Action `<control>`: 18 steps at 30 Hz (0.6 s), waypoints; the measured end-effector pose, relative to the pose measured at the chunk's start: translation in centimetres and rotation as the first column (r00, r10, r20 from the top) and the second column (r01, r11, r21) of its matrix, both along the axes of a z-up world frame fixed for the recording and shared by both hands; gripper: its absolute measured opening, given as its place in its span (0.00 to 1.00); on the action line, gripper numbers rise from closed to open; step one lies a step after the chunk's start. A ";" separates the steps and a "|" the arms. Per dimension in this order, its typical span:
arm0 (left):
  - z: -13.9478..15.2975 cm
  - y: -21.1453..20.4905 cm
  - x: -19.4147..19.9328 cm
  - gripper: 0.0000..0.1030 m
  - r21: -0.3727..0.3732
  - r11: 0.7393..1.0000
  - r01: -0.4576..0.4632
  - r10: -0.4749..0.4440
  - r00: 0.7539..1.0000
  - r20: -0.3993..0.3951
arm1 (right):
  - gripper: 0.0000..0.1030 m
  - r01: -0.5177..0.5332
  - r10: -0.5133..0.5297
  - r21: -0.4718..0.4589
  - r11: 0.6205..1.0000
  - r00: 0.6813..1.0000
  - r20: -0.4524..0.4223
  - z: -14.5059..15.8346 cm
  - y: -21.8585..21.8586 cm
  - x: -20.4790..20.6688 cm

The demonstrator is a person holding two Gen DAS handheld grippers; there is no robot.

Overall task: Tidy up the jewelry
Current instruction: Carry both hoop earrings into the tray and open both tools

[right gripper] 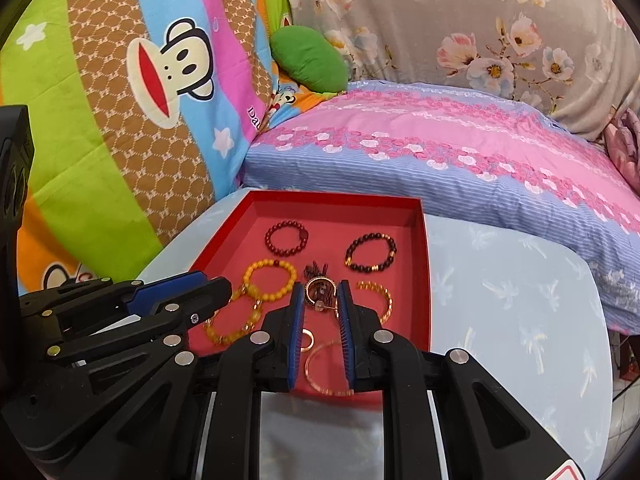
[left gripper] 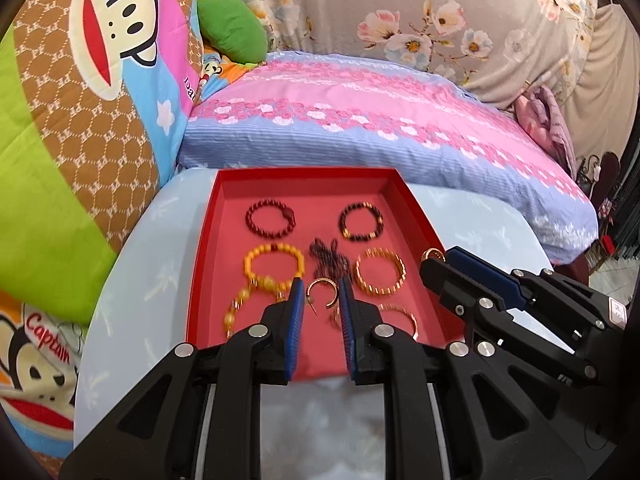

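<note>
A red tray (left gripper: 304, 174) (right gripper: 340, 202) on a pale blue tabletop holds bead bracelets, gold bangles and a dark bead strand (left gripper: 330, 258). My left gripper (left gripper: 320, 290) hovers over the tray's near half, shut on a gold hoop earring (left gripper: 320, 298) that spans its blue pads. My right gripper (right gripper: 320, 288) hangs beside it to the right, shut on a second gold hoop earring (right gripper: 320, 290). In the left wrist view the right gripper (left gripper: 434, 264) shows gold at its tip. In the right wrist view the left gripper (right gripper: 220, 284) hides its earring.
In the tray lie a dark red bracelet (left gripper: 270, 218), a black and gold bracelet (left gripper: 360, 222), yellow bead bracelets (left gripper: 274, 266), a gold bangle (left gripper: 380, 272) and a thin bangle (right gripper: 320, 364). Pillows (left gripper: 360, 112) and cartoon bedding (left gripper: 100, 80) crowd the far side and the left.
</note>
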State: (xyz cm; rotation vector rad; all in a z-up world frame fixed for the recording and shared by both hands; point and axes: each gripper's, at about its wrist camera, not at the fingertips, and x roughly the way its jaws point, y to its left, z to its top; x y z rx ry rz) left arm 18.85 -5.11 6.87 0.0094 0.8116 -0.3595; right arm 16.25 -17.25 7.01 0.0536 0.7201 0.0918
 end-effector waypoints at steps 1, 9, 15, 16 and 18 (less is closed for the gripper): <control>-0.1 -0.1 0.8 0.17 -0.001 1.000 -0.005 0.005 1.000 -0.001 | 0.16 0.001 -0.001 0.007 1.000 1.000 -0.004 -0.1 -0.1 0.6; -1.7 -0.3 4.6 0.17 0.013 1.000 -0.021 0.022 1.000 -0.023 | 0.16 0.015 -0.014 0.023 1.000 0.999 -0.048 -2.0 -0.6 4.9; -3.5 -0.3 6.6 0.17 0.026 0.999 -0.031 0.033 0.998 -0.050 | 0.16 0.017 -0.016 0.015 1.000 0.997 -0.080 -3.7 -0.6 7.0; -3.7 -0.4 6.8 0.17 0.029 0.999 -0.033 0.035 0.998 -0.055 | 0.16 0.018 -0.017 0.013 1.000 0.996 -0.084 -4.0 -0.6 7.2; -4.2 -0.4 7.3 0.17 0.033 0.999 -0.036 0.038 0.997 -0.063 | 0.16 0.018 -0.016 0.012 1.000 0.995 -0.096 -4.5 -0.6 7.7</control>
